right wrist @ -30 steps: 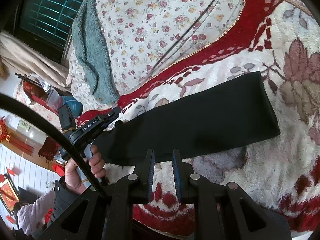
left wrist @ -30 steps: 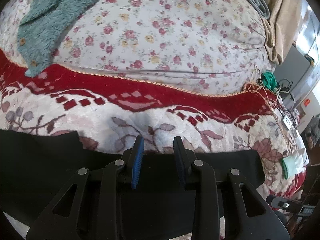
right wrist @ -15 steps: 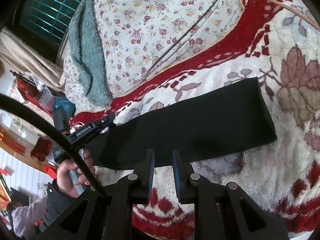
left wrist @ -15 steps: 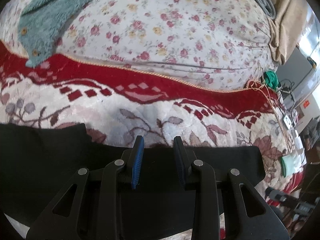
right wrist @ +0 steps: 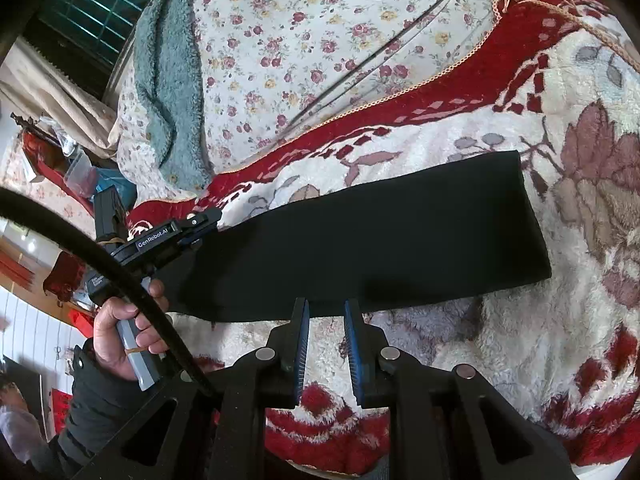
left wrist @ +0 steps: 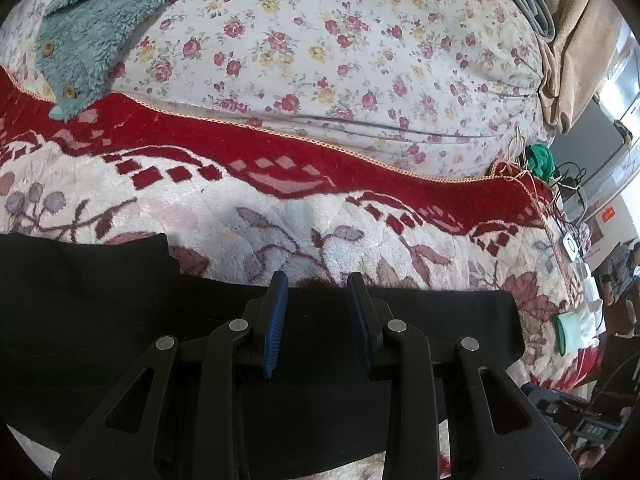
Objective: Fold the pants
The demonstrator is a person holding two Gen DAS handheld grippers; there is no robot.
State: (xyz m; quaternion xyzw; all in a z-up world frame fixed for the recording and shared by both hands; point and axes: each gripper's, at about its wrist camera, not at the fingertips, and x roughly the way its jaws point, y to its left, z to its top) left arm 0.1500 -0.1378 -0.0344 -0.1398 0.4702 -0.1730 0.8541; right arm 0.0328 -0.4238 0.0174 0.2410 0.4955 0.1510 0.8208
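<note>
Black pants [right wrist: 372, 236] lie flat as a long folded strip on the red-and-cream floral plush blanket [right wrist: 540, 340]; one squared end toward the right of the right wrist view, the rest running left. Left gripper [left wrist: 316, 316] sits over the pants, blue-padded fingers [left wrist: 275, 328] spread moderately apart, nothing between them; black fabric visible through the gap. Right gripper [right wrist: 326, 344] is just off the near edge of the pants, over bare blanket; its gap narrower, partly open, gripping nothing. Person's left hand [right wrist: 120, 328] grasps the left tool's handle at the far-left end of the strip. Beyond the blanket: rose-print quilt [left wrist: 340, 48]; teal fleece garment with buttons [left wrist: 104, 28] lying on it.
</note>
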